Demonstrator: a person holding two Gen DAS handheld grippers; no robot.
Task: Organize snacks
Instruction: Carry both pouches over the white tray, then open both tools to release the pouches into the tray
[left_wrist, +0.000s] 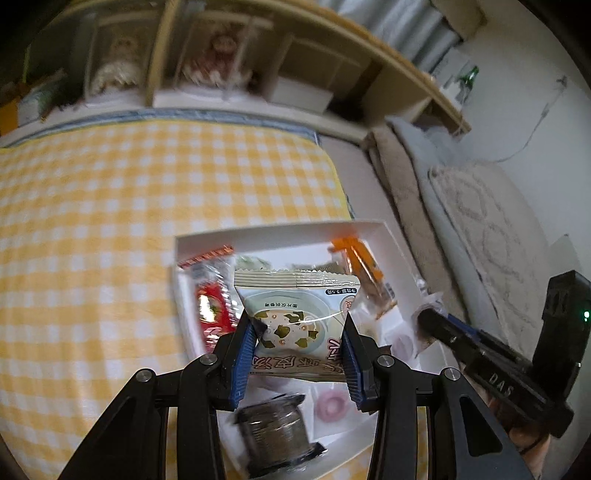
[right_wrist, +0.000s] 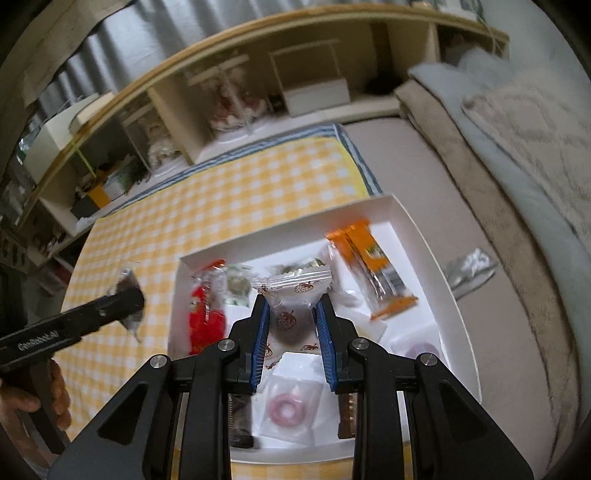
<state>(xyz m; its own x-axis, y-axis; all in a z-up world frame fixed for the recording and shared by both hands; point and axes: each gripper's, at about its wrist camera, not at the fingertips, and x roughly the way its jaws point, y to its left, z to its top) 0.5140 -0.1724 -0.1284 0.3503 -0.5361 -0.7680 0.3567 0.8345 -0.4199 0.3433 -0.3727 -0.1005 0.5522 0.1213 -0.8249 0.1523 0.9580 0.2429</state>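
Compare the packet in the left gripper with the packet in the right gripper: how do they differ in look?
The soup packet in the left gripper is opaque and pale, printed with a bowl picture and large characters. The strawberry packet in the right gripper is clear plastic with small strawberry prints, showing a dark round snack inside. The soup packet looks wider. Both are sealed, clamped between blue pads, above the white box.

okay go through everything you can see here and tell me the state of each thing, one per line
Left gripper: shut on the soup packet, held above the box.
Right gripper: shut on the strawberry-print packet, held above the box.
White box: open, lidless, holding several snacks.
Orange packet: sealed, lying in the box.
Red packet: lying in the box.
Pink ring snack: wrapped, lying in the box.
Silver wrapper: crumpled, outside the box.
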